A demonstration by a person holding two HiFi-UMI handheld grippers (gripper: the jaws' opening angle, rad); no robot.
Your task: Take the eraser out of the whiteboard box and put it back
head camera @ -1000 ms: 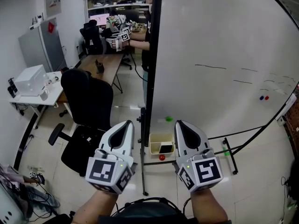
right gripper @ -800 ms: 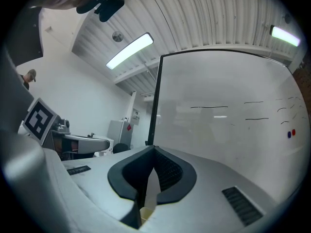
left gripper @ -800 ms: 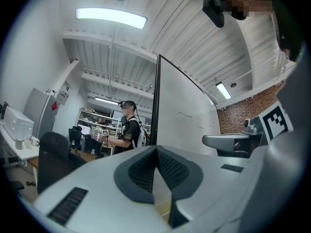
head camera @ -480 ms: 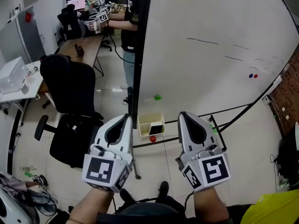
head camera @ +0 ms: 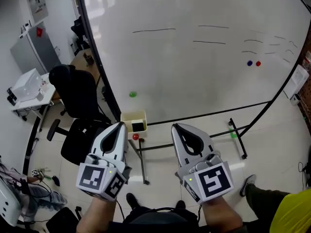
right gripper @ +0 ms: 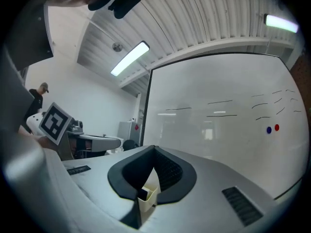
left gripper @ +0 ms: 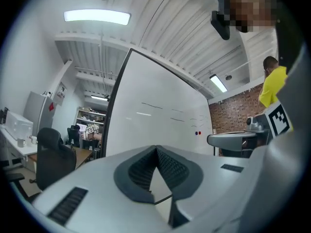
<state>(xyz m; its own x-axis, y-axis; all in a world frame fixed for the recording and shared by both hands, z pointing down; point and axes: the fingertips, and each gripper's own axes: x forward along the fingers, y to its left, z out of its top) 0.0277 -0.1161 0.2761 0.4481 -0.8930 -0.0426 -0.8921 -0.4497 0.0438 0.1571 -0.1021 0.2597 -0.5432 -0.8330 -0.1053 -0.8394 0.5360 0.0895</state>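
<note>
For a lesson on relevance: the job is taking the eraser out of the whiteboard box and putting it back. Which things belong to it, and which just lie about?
Belongs to the job:
eraser
whiteboard box
left gripper, shut, empty
right gripper, shut, empty

Just lying about:
green magnet
blue magnet
red round thing below the box
office chair

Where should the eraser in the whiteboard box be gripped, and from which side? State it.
Probably the upper end of the eraser, coming down from above: the box is open only at its top, and its walls cover the eraser's sides.
</note>
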